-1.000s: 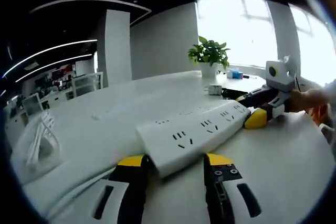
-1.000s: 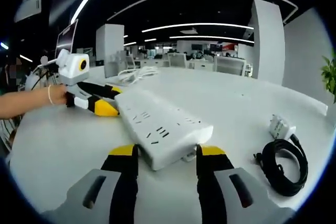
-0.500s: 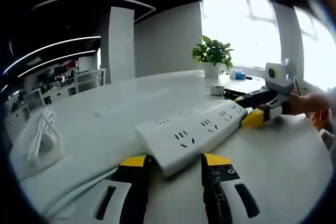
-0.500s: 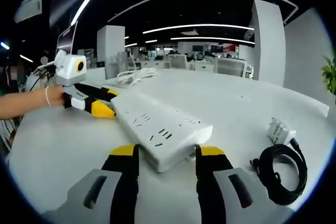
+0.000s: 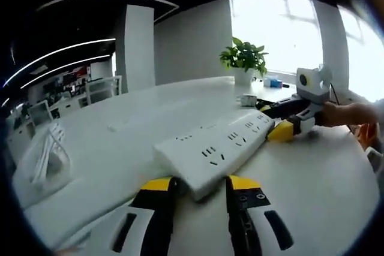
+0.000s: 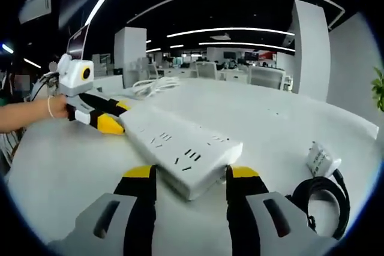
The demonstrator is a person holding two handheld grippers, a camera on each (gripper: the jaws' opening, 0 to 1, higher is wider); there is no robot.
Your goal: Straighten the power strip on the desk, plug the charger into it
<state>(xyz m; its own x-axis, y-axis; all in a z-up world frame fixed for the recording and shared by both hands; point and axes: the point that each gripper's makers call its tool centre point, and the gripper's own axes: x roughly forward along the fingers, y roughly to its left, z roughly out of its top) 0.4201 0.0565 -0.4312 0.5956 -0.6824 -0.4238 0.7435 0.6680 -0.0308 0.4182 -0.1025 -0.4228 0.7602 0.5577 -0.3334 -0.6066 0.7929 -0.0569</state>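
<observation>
White power strip [image 5: 216, 151] flat on table [image 5: 324, 190], one end between each gripper's jaws, left gripper [image 5: 198, 185] and right gripper [image 6: 187, 175] both clamping it, charger [image 6: 321, 159] with coiled cable [image 6: 321, 199] nearby.

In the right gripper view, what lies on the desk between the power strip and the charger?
Nothing: in the right gripper view the desk is bare between the power strip and the white charger; its coiled black cable lies nearer the camera.

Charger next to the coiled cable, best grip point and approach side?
Hedged: take the white charger across its two broad flat faces, coming from above. It lies flat on the desk beside the black cable coil, so approach from the far side, clear of the coil.
</observation>
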